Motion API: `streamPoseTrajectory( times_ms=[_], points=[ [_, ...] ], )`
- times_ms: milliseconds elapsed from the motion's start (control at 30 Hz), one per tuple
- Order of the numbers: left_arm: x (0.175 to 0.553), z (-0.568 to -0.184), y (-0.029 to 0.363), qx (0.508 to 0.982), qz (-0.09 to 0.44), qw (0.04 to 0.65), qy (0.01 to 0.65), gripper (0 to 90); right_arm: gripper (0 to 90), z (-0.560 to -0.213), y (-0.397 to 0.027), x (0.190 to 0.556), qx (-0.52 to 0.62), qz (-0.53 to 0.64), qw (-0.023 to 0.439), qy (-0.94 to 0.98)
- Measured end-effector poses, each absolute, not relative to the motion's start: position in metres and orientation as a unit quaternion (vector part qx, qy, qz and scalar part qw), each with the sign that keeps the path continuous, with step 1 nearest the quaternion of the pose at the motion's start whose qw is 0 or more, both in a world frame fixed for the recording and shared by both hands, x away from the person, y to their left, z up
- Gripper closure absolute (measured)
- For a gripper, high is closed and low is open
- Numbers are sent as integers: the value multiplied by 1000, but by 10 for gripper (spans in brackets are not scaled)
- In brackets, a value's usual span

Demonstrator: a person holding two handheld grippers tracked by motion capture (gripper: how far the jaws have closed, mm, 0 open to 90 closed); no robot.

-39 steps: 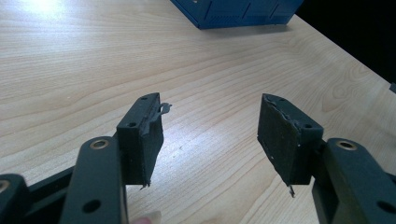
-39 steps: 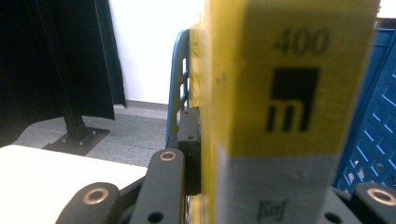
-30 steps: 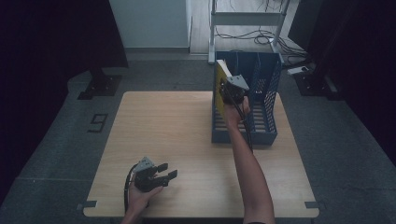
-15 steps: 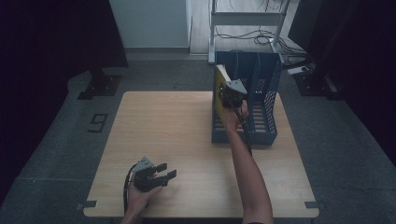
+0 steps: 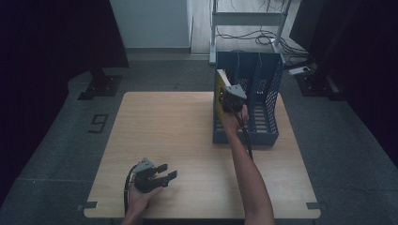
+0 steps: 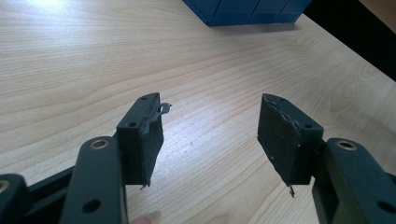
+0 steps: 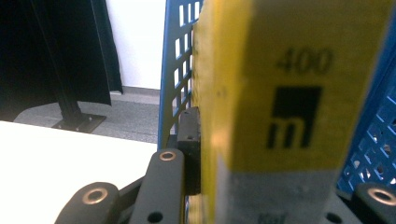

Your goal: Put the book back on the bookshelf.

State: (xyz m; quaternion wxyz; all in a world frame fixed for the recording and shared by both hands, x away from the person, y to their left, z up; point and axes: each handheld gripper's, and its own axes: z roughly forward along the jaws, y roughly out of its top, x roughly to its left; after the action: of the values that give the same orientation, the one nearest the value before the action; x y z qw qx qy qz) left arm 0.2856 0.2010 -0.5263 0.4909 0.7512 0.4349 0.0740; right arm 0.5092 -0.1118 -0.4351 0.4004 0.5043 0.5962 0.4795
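Observation:
A thick yellow book (image 5: pixel 219 92) with a black logo on its spine (image 7: pixel 280 84) stands upright in the leftmost slot of the blue mesh file rack (image 5: pixel 268 93). My right gripper (image 5: pixel 232 99) is shut on it from the near side. In the right gripper view the left jaw presses the book's side, close to the rack's perforated wall (image 7: pixel 180 60); the right jaw is mostly hidden behind the book. My left gripper (image 5: pixel 167 171) rests low over the table's front left, open, with nothing between its pads (image 6: pixel 142 140).
The pale wooden table (image 5: pixel 164 126) carries the rack at its back right. The rack's other two slots stand to the right of the book. A metal shelf frame (image 5: pixel 248 18) and cables lie on the floor beyond.
My right hand has sunk a little with the yellow book, which sits lower in the rack's left slot. The left hand has kept still.

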Motion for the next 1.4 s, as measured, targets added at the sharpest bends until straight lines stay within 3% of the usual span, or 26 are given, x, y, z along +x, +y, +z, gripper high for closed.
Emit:
streamPoseTrajectory(
  times_ms=[533,1400],
  points=[
    [284,-526,196,754,76,490,432,402,715,-433,-117,486,494,468,389,621],
    [285,-528,196,758,72,482,434,400,678,-427,-122,492,500,475,356,631]
  ],
)
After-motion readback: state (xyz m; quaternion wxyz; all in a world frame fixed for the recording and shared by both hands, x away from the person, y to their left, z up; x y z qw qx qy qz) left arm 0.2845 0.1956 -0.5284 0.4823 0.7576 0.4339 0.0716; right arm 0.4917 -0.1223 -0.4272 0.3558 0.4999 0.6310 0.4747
